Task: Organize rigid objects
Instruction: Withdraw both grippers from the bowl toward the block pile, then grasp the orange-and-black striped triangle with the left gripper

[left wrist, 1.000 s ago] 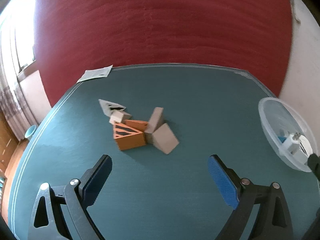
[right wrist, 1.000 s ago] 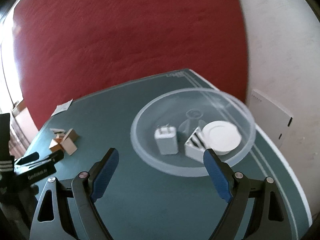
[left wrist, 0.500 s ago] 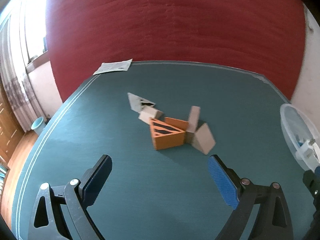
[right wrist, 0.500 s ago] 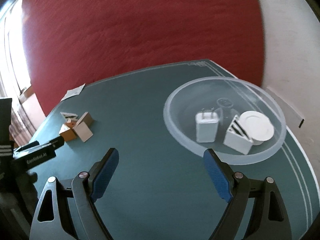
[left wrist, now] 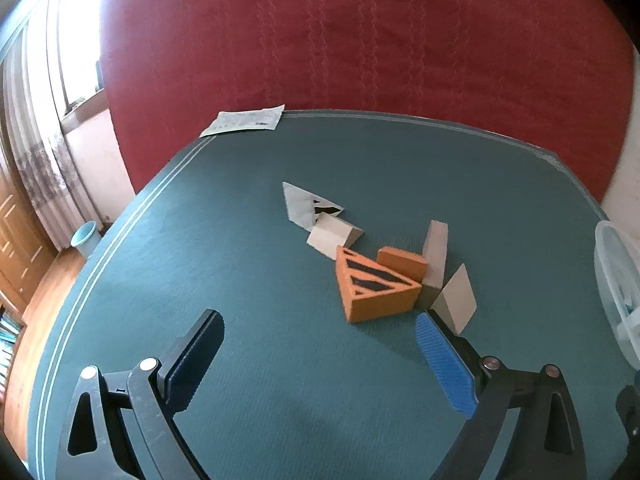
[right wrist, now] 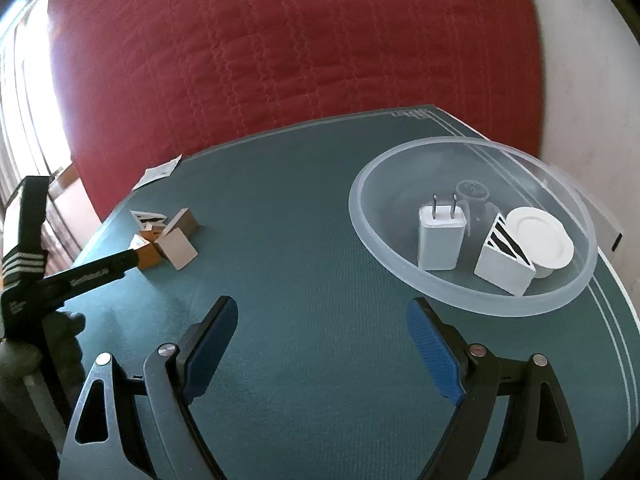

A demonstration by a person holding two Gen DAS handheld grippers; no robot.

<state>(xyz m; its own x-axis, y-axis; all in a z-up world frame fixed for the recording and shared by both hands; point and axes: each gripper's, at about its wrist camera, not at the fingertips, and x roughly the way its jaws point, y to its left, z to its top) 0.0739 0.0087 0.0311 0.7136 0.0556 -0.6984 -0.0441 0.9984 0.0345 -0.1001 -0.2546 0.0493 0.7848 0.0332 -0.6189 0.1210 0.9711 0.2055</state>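
Red quilted fabric hangs behind a teal-covered bench (left wrist: 248, 264) edged with pale double lines, with a curtained window at far left. Readable writing is scarce: white lettering runs along the black arm of the left claw as seen from the right wrist view, too blurred to spell out, and a printed paper sheet (left wrist: 244, 121) at the far left corner of the bench carries text too small to read. Blocks lie clustered on the bench: one orange wedge (left wrist: 376, 292) with black stripes on its top face, one plain orange block (left wrist: 402, 263) just behind it, three tan cardboard-coloured blocks (left wrist: 436, 258) around them, and one white wedge (left wrist: 308, 207) with black marks at the far left of the group; some touch each other. To the right sits one clear round bowl (right wrist: 460, 300) holding one white plug adapter (right wrist: 440, 236) standing prongs up, one white wedge with black stripes (right wrist: 505, 266), one white round dish (right wrist: 540, 236) and one clear item I cannot identify. The left claw (left wrist: 316, 364) angles down toward the bench, its jaws spread wide and empty, the blue pad (left wrist: 444, 368) just beside the nearest tan block. The right claw (right wrist: 322, 354) also tilts downward, jaws wide apart with nothing between them, near the bowl's near left rim.
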